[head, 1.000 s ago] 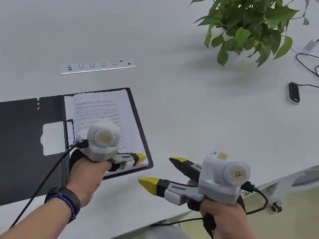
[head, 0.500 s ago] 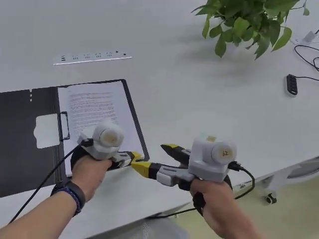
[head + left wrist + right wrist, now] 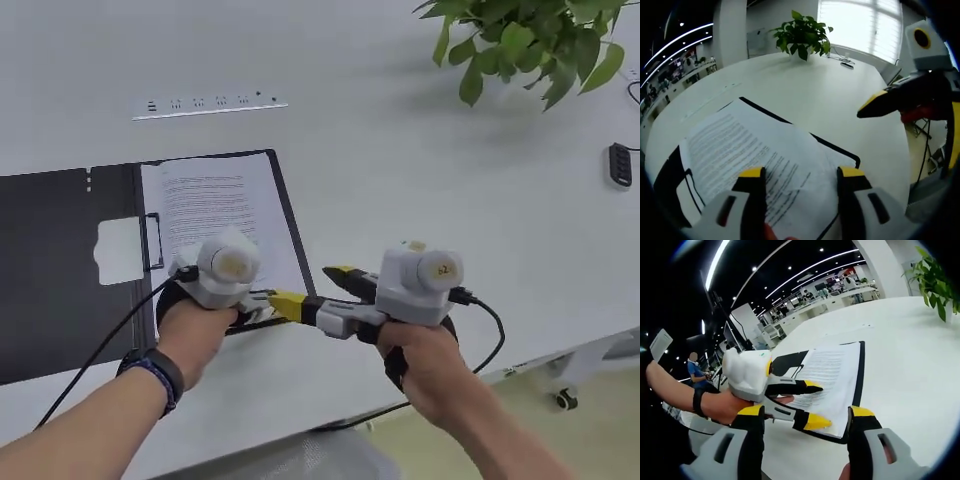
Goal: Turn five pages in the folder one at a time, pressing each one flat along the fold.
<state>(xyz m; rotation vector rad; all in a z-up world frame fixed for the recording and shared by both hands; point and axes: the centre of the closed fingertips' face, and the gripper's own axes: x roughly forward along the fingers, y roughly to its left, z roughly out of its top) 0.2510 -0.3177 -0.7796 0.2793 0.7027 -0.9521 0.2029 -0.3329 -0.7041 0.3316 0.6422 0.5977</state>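
The black folder (image 3: 60,270) lies open on the white table, with a printed page (image 3: 225,210) on its right half. My left gripper (image 3: 258,305) is open at the page's lower right corner; in the left gripper view its jaws (image 3: 801,173) straddle the slightly lifted sheet (image 3: 750,145). My right gripper (image 3: 312,286) is open too and points left at that same corner, one yellow tip close to the left gripper. Between the right gripper's own jaws (image 3: 807,411), the right gripper view shows the left gripper (image 3: 816,404) and the page (image 3: 832,375).
A white power strip (image 3: 210,103) lies behind the folder. A potted plant (image 3: 530,40) stands at the far right, with a black device (image 3: 620,163) near it. The table's front edge runs just under my hands, and cables trail from both grippers.
The right gripper has moved left, up to the folder's lower right corner beside the left gripper. The left gripper has stayed at that corner. The head camera has shifted.
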